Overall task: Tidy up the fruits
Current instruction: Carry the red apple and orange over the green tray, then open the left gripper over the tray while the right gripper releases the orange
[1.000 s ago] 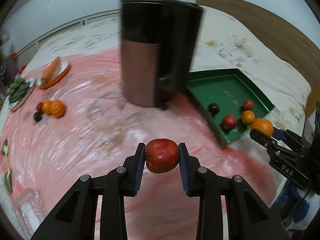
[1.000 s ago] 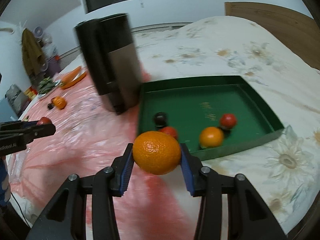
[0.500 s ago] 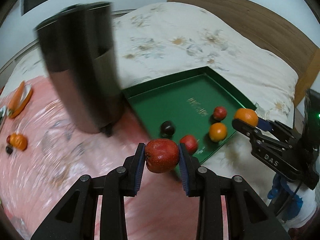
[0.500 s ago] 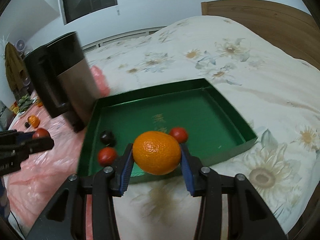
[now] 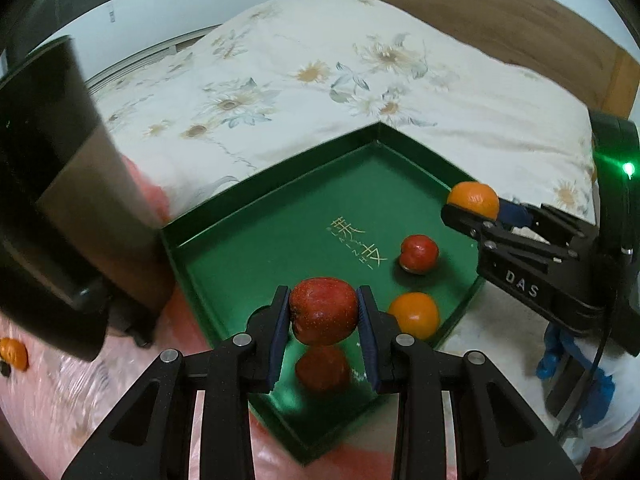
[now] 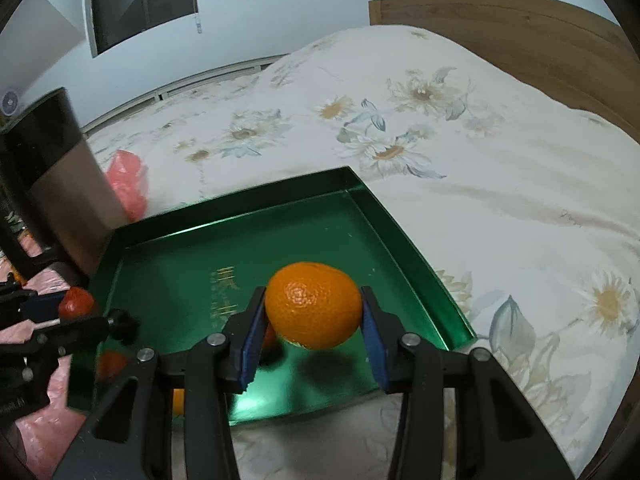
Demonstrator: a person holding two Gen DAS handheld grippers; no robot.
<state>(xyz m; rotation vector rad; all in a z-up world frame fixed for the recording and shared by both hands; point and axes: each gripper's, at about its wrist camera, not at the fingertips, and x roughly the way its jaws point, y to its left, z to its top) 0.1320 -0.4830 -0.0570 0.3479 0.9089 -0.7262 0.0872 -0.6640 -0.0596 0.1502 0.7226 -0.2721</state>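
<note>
My left gripper (image 5: 323, 314) is shut on a red apple (image 5: 323, 310) and holds it above the near corner of the green tray (image 5: 280, 216). My right gripper (image 6: 314, 312) is shut on an orange (image 6: 314, 304) above the tray's (image 6: 400, 240) near right part; it also shows in the left wrist view (image 5: 474, 198) over the tray's right edge. In the tray lie a red fruit (image 5: 418, 253), an orange (image 5: 414, 315) and another red fruit (image 5: 322, 368) under my left gripper. The left gripper with its apple (image 6: 76, 302) shows at the left of the right wrist view.
A tall black and copper appliance (image 5: 60, 200) stands just left of the tray on a pink plastic sheet (image 5: 60, 380). An orange (image 5: 12, 354) lies at the far left. The floral bedcover (image 6: 480, 160) spreads behind and right. A wooden headboard (image 6: 520, 28) is at the back.
Both grippers have moved right and forward over the green tray, each still holding its fruit. The appliance has slid to the left of both views.
</note>
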